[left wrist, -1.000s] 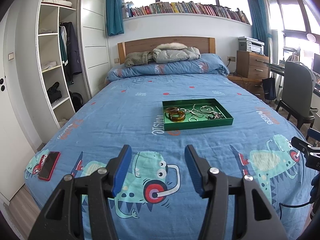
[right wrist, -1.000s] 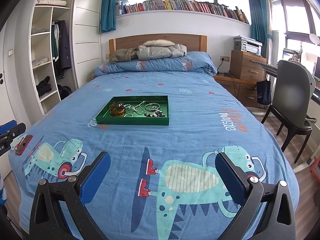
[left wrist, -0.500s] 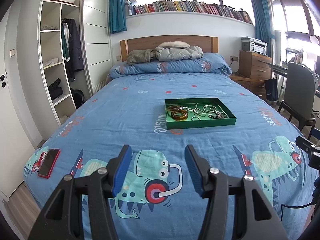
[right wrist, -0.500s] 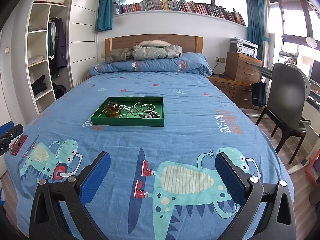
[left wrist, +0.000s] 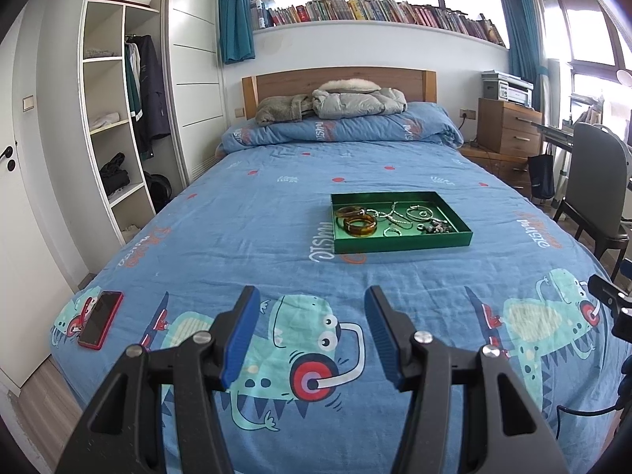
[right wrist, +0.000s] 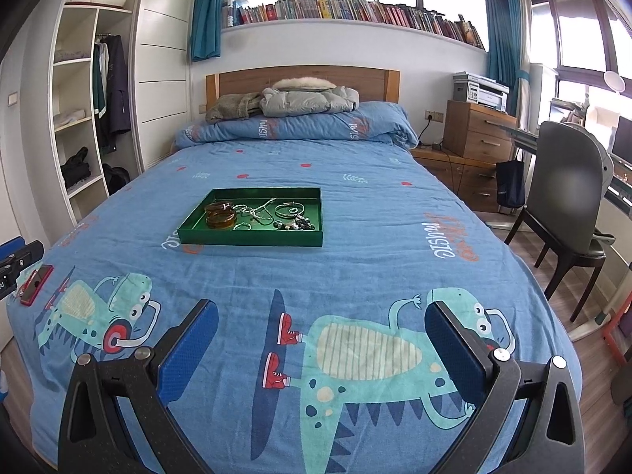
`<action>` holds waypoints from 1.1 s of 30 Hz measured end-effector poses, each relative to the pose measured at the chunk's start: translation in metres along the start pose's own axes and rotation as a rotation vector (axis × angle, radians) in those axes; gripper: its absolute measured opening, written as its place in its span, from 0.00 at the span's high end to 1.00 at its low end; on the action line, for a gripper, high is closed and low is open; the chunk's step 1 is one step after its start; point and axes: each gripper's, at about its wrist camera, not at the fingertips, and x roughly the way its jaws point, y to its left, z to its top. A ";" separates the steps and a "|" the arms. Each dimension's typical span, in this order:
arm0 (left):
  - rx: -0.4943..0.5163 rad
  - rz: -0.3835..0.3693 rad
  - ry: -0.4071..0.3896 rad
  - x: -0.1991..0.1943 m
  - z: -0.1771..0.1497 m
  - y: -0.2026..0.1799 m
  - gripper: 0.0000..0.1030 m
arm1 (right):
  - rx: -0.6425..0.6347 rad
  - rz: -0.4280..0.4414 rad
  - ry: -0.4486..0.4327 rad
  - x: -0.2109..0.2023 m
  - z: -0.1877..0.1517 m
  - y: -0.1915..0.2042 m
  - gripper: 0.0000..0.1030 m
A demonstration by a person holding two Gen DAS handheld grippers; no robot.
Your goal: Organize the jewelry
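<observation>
Both my left gripper [left wrist: 312,330] and right gripper [right wrist: 322,345] hang spread and empty above the bed [left wrist: 256,237], drawn slightly nearer the green tray [left wrist: 403,241] than a moment ago, its jewelry [left wrist: 395,217] still loosely mixed together, well beyond reach.

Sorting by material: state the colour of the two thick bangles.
Translucent amber-brown bangles, clearest in the left wrist view.

Blue dinosaur-print bed [left wrist: 245,237]. Green tray [left wrist: 403,241] sits mid-bed. Red phone [left wrist: 100,319] lies at the left foot corner, jackets [left wrist: 335,103] piled by the headboard.
</observation>
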 end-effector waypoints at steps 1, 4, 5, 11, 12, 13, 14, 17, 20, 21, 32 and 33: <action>0.000 0.000 0.000 0.000 0.000 0.000 0.48 | 0.000 -0.001 0.001 0.000 0.000 0.000 0.00; 0.000 -0.001 0.003 0.001 -0.001 0.000 0.48 | -0.001 0.000 0.000 0.000 0.000 0.000 0.00; -0.001 -0.001 0.002 0.001 -0.001 0.000 0.48 | -0.001 0.000 0.001 0.000 0.000 0.000 0.00; -0.001 -0.002 0.003 0.001 -0.002 0.000 0.48 | -0.007 0.002 0.004 0.002 -0.002 0.000 0.00; 0.000 -0.002 0.003 0.001 -0.002 0.001 0.48 | -0.007 0.001 0.004 0.003 -0.002 0.000 0.00; 0.000 -0.001 0.003 0.001 -0.002 0.001 0.48 | -0.006 0.001 0.004 0.002 -0.002 0.000 0.00; -0.001 -0.001 0.003 0.001 -0.002 0.001 0.48 | -0.006 0.002 0.004 0.002 -0.002 0.000 0.00; -0.002 0.000 0.005 0.001 -0.003 0.000 0.48 | -0.004 0.001 0.004 0.003 -0.003 0.000 0.00; -0.005 0.004 0.013 0.005 -0.007 0.000 0.48 | -0.001 0.001 0.004 0.003 -0.003 0.000 0.00; -0.006 0.006 0.016 0.006 -0.008 0.000 0.48 | 0.000 0.002 0.003 0.003 -0.004 0.000 0.00; -0.029 0.016 0.023 0.011 -0.007 0.005 0.48 | 0.000 -0.002 0.008 0.007 -0.004 -0.001 0.00; -0.031 0.017 0.024 0.011 -0.007 0.006 0.48 | 0.002 -0.003 0.009 0.007 -0.004 -0.001 0.00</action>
